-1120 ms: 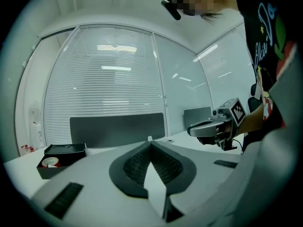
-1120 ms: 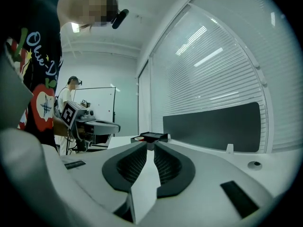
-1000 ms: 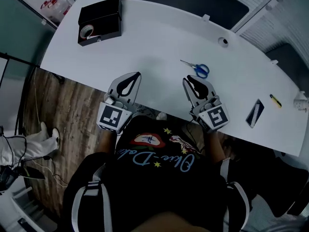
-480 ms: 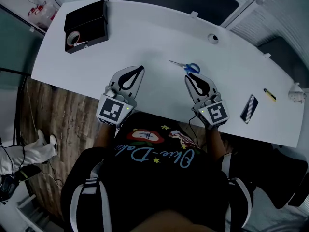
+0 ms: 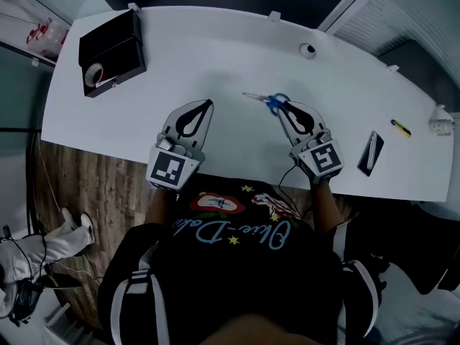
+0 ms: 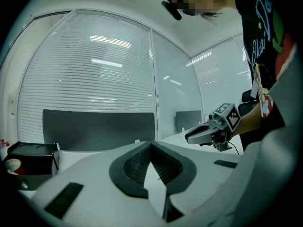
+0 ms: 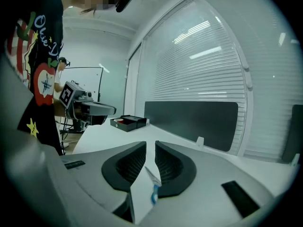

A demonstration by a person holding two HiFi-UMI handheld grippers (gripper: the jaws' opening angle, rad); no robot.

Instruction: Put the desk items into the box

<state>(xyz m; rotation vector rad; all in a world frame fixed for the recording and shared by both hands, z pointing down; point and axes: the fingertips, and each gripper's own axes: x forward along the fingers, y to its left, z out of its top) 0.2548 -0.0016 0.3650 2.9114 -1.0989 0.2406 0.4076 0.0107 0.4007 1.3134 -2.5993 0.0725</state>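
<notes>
Scissors (image 5: pixel 273 101), earlier ahead, now between jaws of opening right claw (image 5: pixel 286 106)

Desk (image 5: pixel 215 56): smooth, matt white. Scissors (image 5: pixel 272 100): bright metal blades, blue plastic handles. Box (image 5: pixel 115 45): matt black. Floor (image 5: pixel 79 178): grained wood planks. Right gripper (image 7: pixel 150 145): pale matt plastic, ribbed black pads (image 7: pixel 129 164).

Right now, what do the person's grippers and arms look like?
The left gripper and right gripper match: pale grey bodies, black ribbed teardrop pads, a cube with black-and-white square markers behind. A thin cable trails from the right one, whose jaws have just been opening with the scissors in the gap. Black printed T-shirt, short sleeves.
</notes>
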